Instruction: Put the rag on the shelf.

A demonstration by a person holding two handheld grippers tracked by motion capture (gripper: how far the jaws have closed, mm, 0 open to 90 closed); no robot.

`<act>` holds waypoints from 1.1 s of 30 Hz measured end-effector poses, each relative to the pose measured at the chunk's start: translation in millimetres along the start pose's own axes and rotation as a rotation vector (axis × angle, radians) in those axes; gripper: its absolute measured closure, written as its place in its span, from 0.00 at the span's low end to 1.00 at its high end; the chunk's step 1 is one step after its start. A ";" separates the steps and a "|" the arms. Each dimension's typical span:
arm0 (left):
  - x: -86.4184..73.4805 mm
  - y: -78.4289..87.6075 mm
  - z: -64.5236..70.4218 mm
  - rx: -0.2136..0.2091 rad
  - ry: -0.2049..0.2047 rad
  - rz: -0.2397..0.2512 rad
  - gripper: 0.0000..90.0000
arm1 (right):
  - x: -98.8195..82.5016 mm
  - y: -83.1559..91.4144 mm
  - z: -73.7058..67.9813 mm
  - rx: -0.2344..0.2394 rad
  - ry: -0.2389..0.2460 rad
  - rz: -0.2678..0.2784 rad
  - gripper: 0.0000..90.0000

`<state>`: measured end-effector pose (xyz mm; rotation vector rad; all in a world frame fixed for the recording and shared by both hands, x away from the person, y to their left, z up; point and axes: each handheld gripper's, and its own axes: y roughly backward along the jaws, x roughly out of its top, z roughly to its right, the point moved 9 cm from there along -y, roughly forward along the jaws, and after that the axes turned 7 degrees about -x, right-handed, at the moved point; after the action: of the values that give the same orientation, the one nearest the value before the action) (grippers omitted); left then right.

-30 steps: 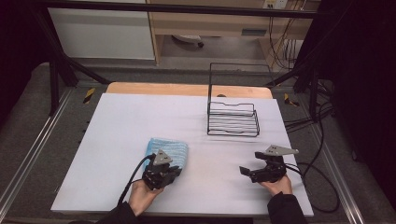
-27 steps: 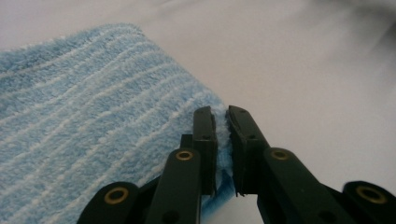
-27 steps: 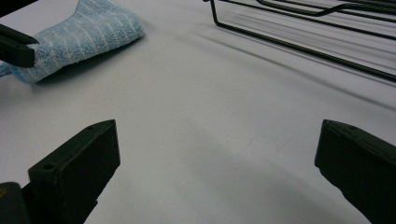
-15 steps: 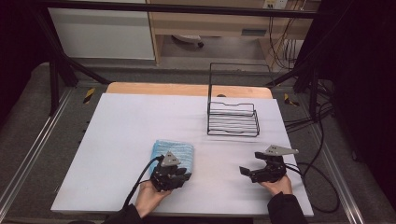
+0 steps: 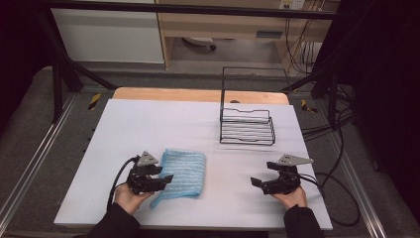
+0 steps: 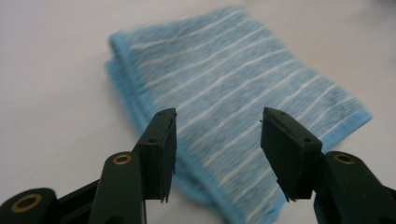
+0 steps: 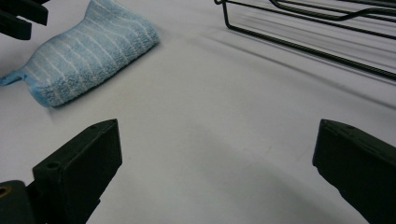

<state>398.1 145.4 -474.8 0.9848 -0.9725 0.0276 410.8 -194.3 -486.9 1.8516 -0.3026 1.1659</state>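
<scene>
A folded blue cloth with white stripes lies flat on the white table, left of centre near the front. My left gripper sits at the cloth's left edge and points right at it. Its jaws have just been opening. In the left gripper view they stand apart over the near edge of the cloth, and the pads do not press on it. My right gripper rests at the front right, open, nothing between its jaws. The right gripper view has the cloth at its upper left.
A black wire rack stands on the table at the back right, ahead of the right gripper; its lower bars cross the top of the right gripper view. Cables trail off the right side of the table. A wooden edge runs along the back.
The left gripper has slid left off the cloth and its jaws have spread apart. The cloth stays flat on the table. The right gripper has not moved.
</scene>
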 end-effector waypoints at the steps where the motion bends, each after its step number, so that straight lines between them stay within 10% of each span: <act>1: -8.3 3.0 -7.8 0.013 0.015 -0.013 0.51 | 0.6 -0.9 -2.4 0.003 -0.002 -0.002 0.02; 33: -32.6 -7.6 -7.9 -0.009 0.007 -0.067 0.85 | 26.0 -87.3 -135.7 0.141 0.020 -0.106 0.34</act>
<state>387.2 159.2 -504.3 1.0079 -0.9322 -0.0288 396.6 -31.7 -493.9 1.9516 -0.1117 1.1575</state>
